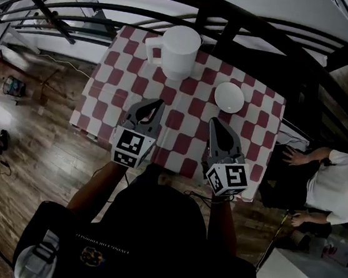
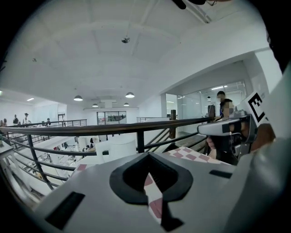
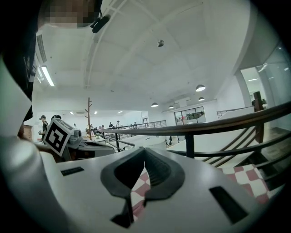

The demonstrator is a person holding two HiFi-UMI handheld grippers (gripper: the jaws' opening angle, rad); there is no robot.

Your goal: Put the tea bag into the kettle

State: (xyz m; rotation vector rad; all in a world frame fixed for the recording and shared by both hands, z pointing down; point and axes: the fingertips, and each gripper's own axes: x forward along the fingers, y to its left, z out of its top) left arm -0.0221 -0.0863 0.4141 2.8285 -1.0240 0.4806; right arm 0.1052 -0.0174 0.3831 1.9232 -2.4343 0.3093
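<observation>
A white kettle (image 1: 178, 51) with a handle on its left stands at the far side of the red-and-white checked table (image 1: 112, 105); it also shows in the left gripper view as the kettle (image 2: 116, 148) beyond the jaws. A white round dish (image 1: 229, 97) lies to its right. I can make out no tea bag in any view. My left gripper (image 1: 159, 105) and right gripper (image 1: 215, 122) hover side by side over the near half of the table, both shut and holding nothing. The left gripper (image 2: 147, 155) and the right gripper (image 3: 144, 150) show only tablecloth through the slot behind their closed tips.
A black metal railing (image 1: 262, 33) curves round behind the table. A person in a white shirt (image 1: 332, 180) sits on the floor to the right. Wooden floor (image 1: 40, 150) lies left of the table's near edge, with a cable on it.
</observation>
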